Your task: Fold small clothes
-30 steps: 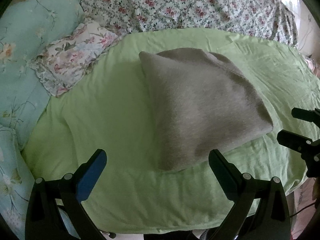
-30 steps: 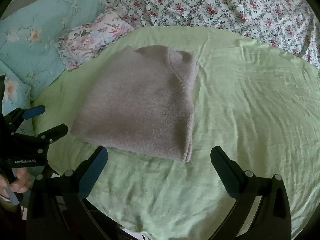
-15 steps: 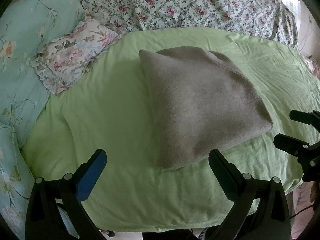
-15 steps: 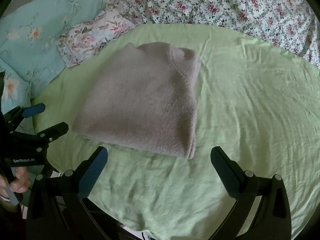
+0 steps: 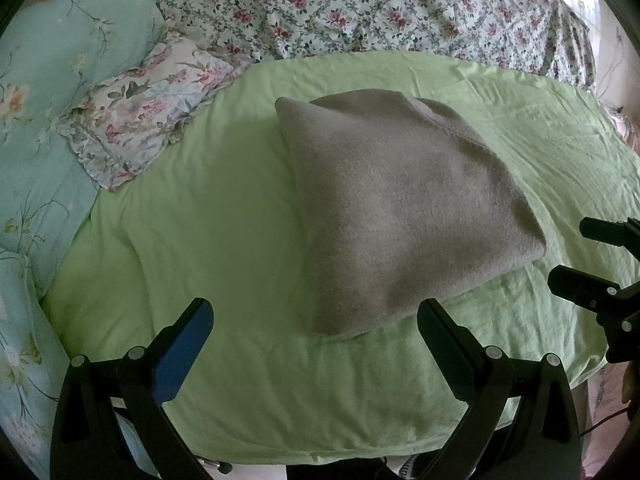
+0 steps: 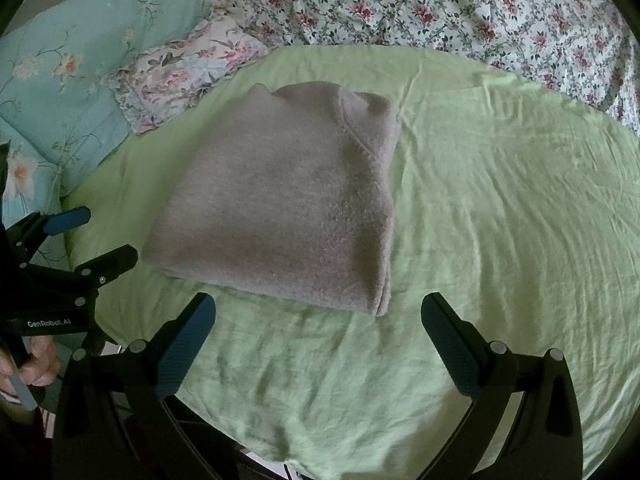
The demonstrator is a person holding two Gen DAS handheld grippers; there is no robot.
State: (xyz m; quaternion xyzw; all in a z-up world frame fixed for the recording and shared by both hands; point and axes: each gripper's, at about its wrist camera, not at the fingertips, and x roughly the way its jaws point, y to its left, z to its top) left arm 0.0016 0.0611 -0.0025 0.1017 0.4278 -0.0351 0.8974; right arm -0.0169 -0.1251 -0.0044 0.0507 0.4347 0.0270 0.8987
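A grey fleece garment [image 5: 400, 216] lies folded into a thick rectangle on the green sheet [image 5: 224, 216]; it also shows in the right wrist view [image 6: 280, 208]. My left gripper [image 5: 316, 322] is open and empty, held just short of the garment's near corner. My right gripper [image 6: 318, 316] is open and empty, just short of the garment's near edge. The right gripper also shows at the right edge of the left wrist view [image 5: 576, 256], and the left gripper at the left edge of the right wrist view [image 6: 100, 236].
A small floral pillow [image 5: 148, 108] lies left of the garment, a teal floral quilt [image 5: 48, 80] beyond it. A rose-print blanket [image 5: 360, 8] runs along the back. The sheet [image 6: 500, 220] drops off at the bed's near edge.
Both grippers have drawn back and risen slightly from the garment, so it sits a little higher in both views. The garment lies still. Both jaws stay open.
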